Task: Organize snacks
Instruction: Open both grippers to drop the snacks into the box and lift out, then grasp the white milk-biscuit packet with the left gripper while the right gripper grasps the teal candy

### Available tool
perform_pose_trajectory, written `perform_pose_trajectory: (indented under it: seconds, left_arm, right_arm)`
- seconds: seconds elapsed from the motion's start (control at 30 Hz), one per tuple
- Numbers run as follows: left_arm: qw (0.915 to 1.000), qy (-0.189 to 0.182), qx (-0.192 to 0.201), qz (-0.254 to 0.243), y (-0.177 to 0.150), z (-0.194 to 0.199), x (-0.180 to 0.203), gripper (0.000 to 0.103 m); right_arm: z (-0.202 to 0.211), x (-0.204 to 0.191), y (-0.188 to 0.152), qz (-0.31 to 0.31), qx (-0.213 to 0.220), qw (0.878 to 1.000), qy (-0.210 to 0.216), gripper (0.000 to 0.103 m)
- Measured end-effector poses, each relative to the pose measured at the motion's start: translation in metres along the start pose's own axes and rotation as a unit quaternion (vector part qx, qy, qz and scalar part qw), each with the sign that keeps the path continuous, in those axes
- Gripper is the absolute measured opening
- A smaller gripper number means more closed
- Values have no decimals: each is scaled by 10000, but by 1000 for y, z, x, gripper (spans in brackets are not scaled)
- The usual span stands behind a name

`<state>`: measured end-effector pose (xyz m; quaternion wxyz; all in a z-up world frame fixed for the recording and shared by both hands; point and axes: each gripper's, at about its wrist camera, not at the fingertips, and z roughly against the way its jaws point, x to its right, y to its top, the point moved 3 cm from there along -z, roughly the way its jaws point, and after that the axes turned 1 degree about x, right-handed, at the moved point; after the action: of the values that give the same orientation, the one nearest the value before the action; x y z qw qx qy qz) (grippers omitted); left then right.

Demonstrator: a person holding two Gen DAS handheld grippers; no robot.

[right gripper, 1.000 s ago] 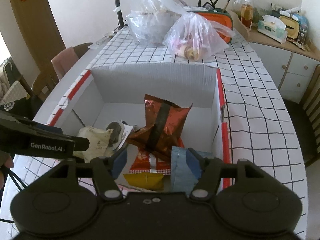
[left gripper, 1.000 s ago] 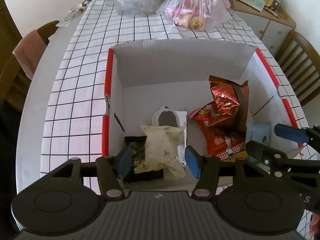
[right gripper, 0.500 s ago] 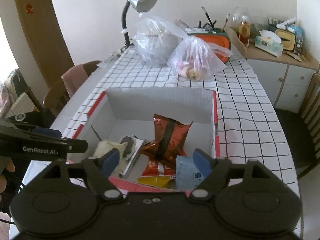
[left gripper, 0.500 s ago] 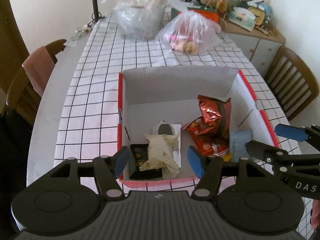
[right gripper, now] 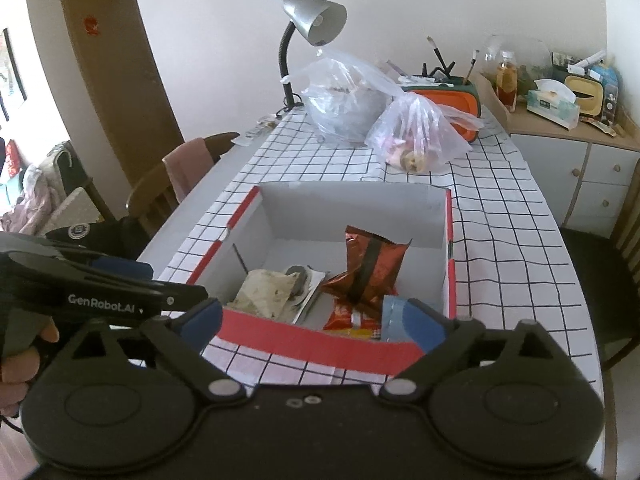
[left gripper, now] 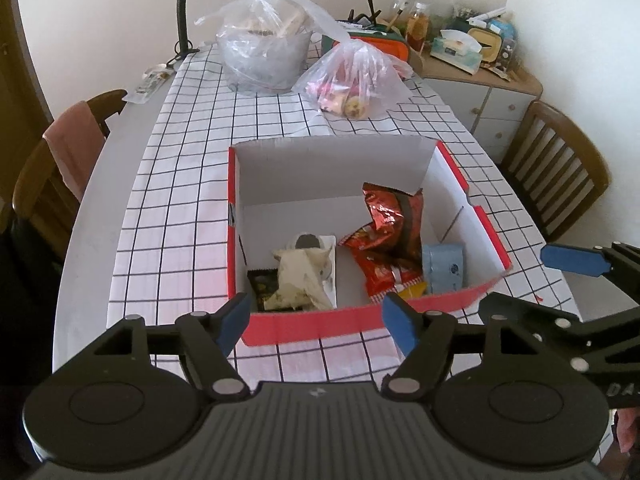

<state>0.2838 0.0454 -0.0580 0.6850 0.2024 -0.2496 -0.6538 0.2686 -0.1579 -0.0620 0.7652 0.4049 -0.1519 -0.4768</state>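
step: we judge snacks boxed, sorting nearly done | both grippers' jaws spread, empty | box (left gripper: 360, 324) at 12 | next: we descend straight, avoiding red rim

- One open cardboard box with red outer walls and a white inside (left gripper: 360, 322) is counted on the checked tablecloth.
- Inside it, two red crinkled foil snack bags (left gripper: 390, 216) are seen, one upright above the other.
- One pale blue pouch (left gripper: 443, 266), one cream crumpled packet (left gripper: 298, 276), one black packet (left gripper: 261, 285), one small yellow packet (left gripper: 412, 289) and one flat white packet with a dark round picture (left gripper: 308, 242) are counted.
- Two clear knotted plastic bags (right gripper: 416, 136) are counted beyond the box.
- One silver gooseneck desk lamp (right gripper: 314, 20) is seen.
- Two wooden chairs (left gripper: 556, 168) are seen in the left wrist view.
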Motion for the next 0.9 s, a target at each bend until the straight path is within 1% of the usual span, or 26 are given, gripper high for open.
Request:
perform_pose_trajectory:
  seconds: [0.07, 0.13, 0.2, 0.3, 0.53, 0.7, 0.9]
  left_arm:
    - [10000, -18, 13, 13, -5, 4, 0, 73]
    - [10000, -34, 20, 27, -11, 8, 0, 74]
    - [10000, -31, 17, 49, -18, 10, -1, 75]
    - [9999, -45, -37, 118, -29, 11, -4, 76]
    - [9984, 34, -367, 427, -62, 2, -15, 76]
    - [9953, 180, -657, 693, -83, -10, -23, 76]
    - [9906, 312, -1003, 877, -104, -30, -23, 76]
  right_arm:
    - [5, -1, -5, -7, -7, 10000, 22, 98]
    - [9, -1, -9, 32, -7, 10000, 11, 102]
    - [12, -2, -16, 85, -1, 10000, -10, 103]
    - [12, -4, -27, 175, -118, 9998, 4, 103]
    - [3, -8, -58, 335, -411, 9986, -17, 103]
    - [-5, -15, -81, 581, -595, 9965, 70, 103]
    - [-24, -17, -107, 902, -916, 9917, 95, 101]
